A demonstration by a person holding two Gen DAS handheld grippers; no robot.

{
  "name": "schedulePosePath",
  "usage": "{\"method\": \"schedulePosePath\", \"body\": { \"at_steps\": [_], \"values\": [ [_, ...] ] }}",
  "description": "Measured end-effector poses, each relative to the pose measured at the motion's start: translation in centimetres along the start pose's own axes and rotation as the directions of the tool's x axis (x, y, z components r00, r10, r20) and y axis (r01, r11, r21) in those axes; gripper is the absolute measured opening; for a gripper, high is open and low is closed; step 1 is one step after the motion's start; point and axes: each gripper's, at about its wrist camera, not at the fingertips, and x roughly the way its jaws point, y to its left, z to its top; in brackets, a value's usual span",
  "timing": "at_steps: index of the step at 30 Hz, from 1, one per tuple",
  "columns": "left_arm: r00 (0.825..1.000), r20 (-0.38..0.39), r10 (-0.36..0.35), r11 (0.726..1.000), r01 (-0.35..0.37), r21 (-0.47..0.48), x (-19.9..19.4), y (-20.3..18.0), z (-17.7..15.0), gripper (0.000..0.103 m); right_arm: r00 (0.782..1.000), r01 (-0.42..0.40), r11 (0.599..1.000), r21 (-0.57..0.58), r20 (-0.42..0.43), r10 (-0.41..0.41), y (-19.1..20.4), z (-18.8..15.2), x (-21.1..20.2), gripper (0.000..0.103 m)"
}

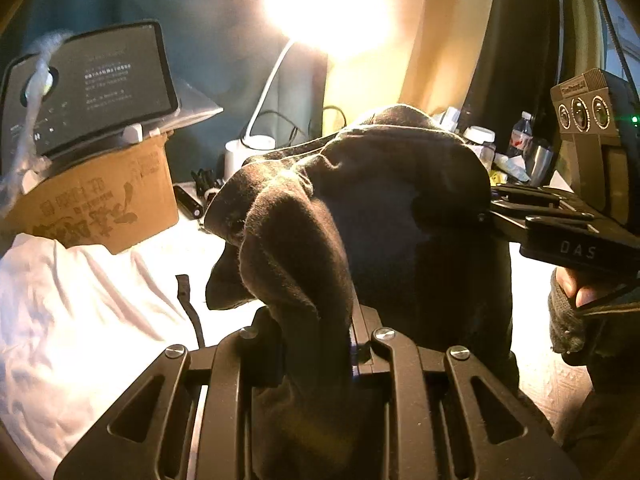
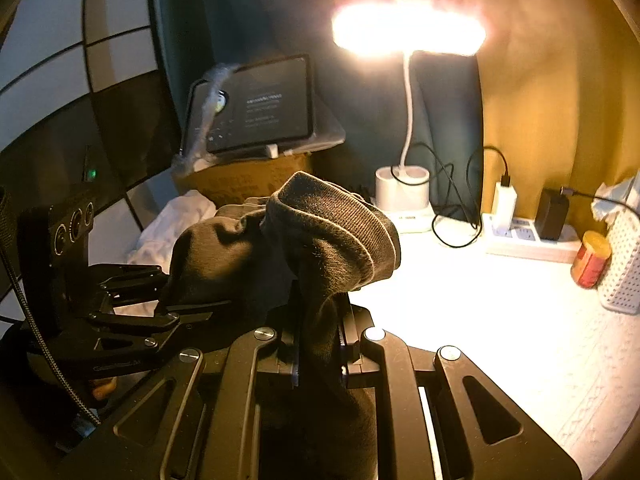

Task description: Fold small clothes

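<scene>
A dark brown knitted garment (image 1: 380,184) hangs bunched above the white table (image 2: 480,320), stretched between both grippers. In the left wrist view my left gripper (image 1: 316,324) is shut on one end, cloth spilling over its fingers. My right gripper (image 1: 486,216) comes in from the right, shut on the other end, with a gloved hand (image 1: 568,320) below it. In the right wrist view the ribbed cuff of the garment (image 2: 332,232) rises out of my right gripper (image 2: 320,328), and my left gripper (image 2: 188,310) pinches the cloth at the left.
A white cloth (image 1: 80,300) lies at the left beside a cardboard box (image 1: 104,204) carrying a tablet (image 1: 92,84). A lit desk lamp (image 2: 404,188), power strip (image 2: 528,244), red can (image 2: 592,260) and white basket (image 2: 624,264) line the back and right. Bottles (image 1: 520,136) stand behind.
</scene>
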Motion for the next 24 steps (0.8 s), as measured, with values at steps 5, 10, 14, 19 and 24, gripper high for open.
{"method": "schedulePosePath", "body": {
  "at_steps": [5,10,14,19,24],
  "values": [
    [0.999,-0.054,0.005,1.0,-0.005,-0.009,2.1,0.7,0.1,0.02,0.999,-0.02,0.999,0.033,-0.025,0.021,-1.4,-0.3,2.1,0.015],
    [0.994,-0.111,0.005,0.999,-0.009,-0.035,4.0,1.5,-0.2,0.02,0.997,-0.031,0.997,0.065,-0.063,0.035,-2.6,-0.9,4.1,0.015],
    [0.988,-0.153,0.001,0.998,-0.01,-0.057,5.4,2.1,-0.5,0.02,0.994,-0.032,0.994,0.1,-0.102,0.042,-3.8,-1.5,6.0,0.015],
    [0.979,-0.201,-0.008,0.997,-0.008,-0.077,6.8,2.7,-1.1,0.02,0.985,-0.019,0.986,0.164,-0.168,0.047,-5.6,-2.7,8.3,0.015],
    [0.971,-0.239,-0.016,0.995,-0.008,-0.097,7.7,3.4,-1.5,0.021,0.974,0.05,0.967,0.251,-0.227,0.009,-8.6,-3.6,10.0,0.015]
  ]
}}
